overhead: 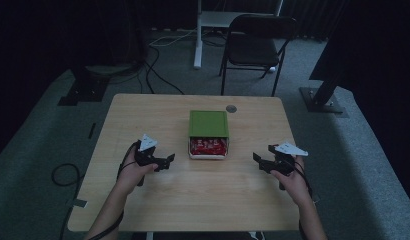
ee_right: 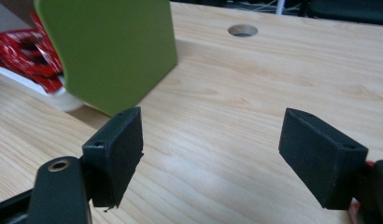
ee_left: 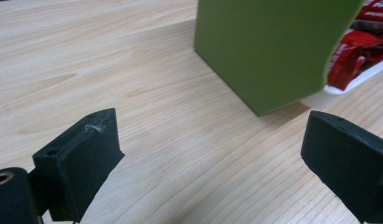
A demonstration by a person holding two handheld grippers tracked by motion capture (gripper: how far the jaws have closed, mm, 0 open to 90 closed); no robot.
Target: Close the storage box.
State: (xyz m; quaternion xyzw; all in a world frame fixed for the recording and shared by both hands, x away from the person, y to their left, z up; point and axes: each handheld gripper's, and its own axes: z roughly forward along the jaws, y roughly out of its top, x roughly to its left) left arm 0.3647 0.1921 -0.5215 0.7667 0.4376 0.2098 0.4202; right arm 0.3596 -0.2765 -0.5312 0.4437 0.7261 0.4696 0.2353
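Observation:
A green box (overhead: pixel 208 124) sits mid-table with a white tray (overhead: pixel 208 156) of red packets (overhead: pixel 208 146) slid partly out toward me. My left gripper (overhead: pixel 165 161) hovers just left of the tray, jaws wide apart with nothing between them. In the left gripper view the green box (ee_left: pixel 269 46) and red packets (ee_left: pixel 358 46) lie ahead to the right. My right gripper (overhead: pixel 259 161) is held to the right of the tray, open and empty. From the right gripper view the green box (ee_right: pixel 110 51) and the packets (ee_right: pixel 26 51) show at upper left.
The wooden table (overhead: pixel 158 195) has a round cable hole (overhead: pixel 231 108) behind the box, also the hole (ee_right: pixel 242 31) in the right gripper view. A black folding chair (overhead: pixel 255 45) stands beyond the table. Cables lie on the grey floor (overhead: pixel 63 175) to the left.

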